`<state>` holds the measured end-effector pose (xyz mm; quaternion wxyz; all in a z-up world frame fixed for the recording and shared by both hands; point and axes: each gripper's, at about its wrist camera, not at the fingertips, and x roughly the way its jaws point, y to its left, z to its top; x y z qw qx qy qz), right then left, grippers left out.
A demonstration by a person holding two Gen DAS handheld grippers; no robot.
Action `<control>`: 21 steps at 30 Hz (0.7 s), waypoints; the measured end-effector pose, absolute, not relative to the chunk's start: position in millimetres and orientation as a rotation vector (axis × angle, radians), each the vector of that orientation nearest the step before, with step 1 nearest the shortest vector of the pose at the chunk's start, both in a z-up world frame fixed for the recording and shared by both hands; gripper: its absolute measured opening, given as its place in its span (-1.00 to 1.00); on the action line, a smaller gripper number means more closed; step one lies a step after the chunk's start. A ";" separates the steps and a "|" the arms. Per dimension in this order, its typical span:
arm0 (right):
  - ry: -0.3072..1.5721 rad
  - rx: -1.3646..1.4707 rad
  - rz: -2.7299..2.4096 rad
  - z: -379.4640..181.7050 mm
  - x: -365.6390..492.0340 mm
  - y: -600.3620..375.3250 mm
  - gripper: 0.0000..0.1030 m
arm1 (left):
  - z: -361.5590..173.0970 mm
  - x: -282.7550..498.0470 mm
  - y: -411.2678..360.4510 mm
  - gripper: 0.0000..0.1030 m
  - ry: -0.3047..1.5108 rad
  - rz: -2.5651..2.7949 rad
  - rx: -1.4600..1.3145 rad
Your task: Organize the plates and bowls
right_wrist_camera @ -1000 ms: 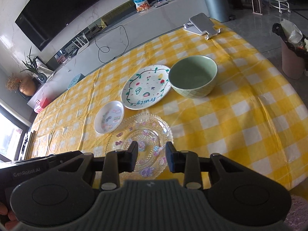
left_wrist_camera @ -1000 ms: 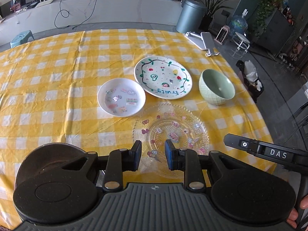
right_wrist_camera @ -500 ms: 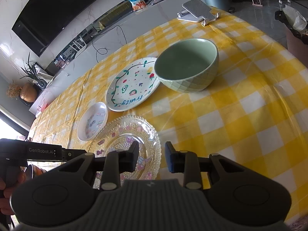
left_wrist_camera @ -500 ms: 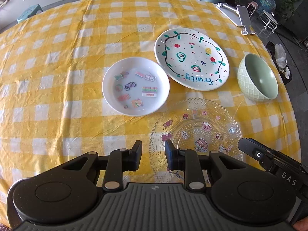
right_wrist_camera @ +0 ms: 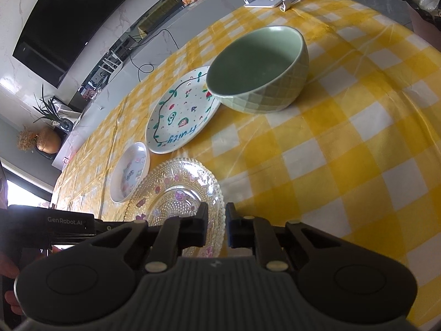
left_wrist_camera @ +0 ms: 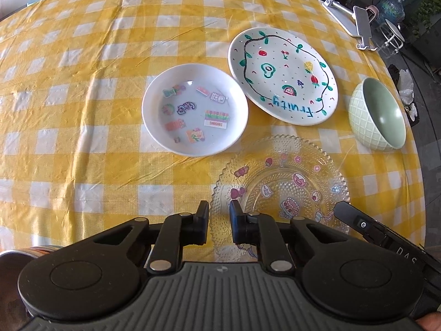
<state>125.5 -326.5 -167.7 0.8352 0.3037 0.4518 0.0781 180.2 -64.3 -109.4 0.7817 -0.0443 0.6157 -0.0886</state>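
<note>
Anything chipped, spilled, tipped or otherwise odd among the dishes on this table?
Nothing stands out. The green bowl, fruit-painted plate, small white dish and clear glass plate all sit upright and apart on the checked tablecloth, with no chips or spills visible; the cloth is only lightly creased.

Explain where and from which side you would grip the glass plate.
Grip the glass plate by its raised beaded rim at the near edge, coming in low from the table's near side. It lies flat and wide, so probably only the thin rim fits between tongs.
</note>
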 end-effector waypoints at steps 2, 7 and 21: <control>0.956 0.655 0.166 -168.7 125.3 -328.3 -0.89 | -109.4 180.0 -65.6 -0.68 1.324 -0.188 -0.088; 0.955 0.623 0.159 -164.7 124.5 -326.6 -0.89 | -106.5 176.2 -68.8 -0.74 1.296 -0.193 -0.065; 0.917 0.615 0.167 -140.7 100.3 -348.2 -0.89 | -80.5 137.1 -81.2 -0.74 1.211 -0.223 -0.129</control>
